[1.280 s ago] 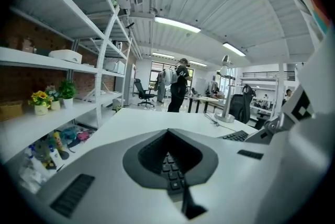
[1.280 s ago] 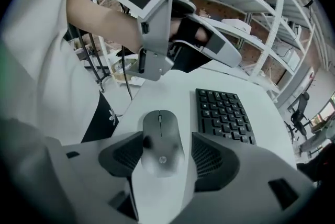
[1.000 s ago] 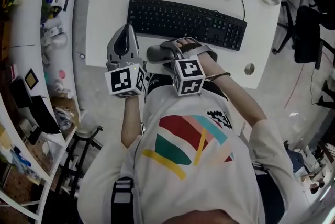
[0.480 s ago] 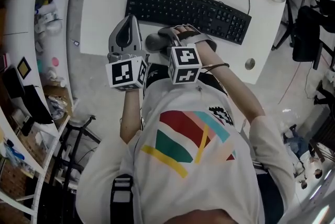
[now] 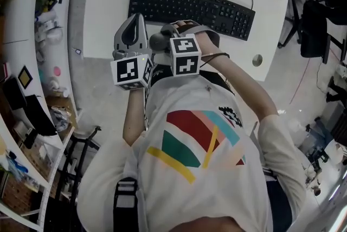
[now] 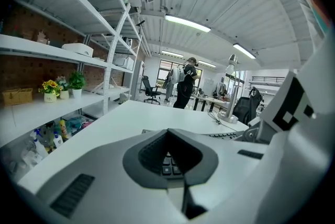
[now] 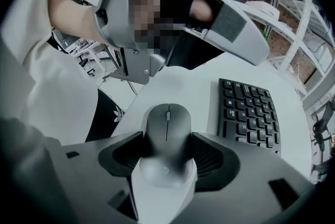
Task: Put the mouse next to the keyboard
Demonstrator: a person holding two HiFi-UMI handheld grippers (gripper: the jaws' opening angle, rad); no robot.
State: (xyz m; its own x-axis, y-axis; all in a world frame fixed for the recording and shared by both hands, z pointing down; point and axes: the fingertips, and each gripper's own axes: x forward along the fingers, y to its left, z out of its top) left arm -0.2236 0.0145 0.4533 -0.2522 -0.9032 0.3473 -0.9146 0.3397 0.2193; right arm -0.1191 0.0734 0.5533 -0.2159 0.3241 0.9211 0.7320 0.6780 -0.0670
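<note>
Right gripper view: I logged my right tool clamping the mouse near the keyboard; my left tool stood closed.

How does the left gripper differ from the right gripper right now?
The right gripper is clamped on the grey mouse; the left gripper holds nothing. The right gripper's jaws stand wide around it; the left gripper's are closed together. Both sit at the near edge of the white desk, before the black keyboard.

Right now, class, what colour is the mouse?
Dark grey: the mouse shows best in the right gripper view.
</note>
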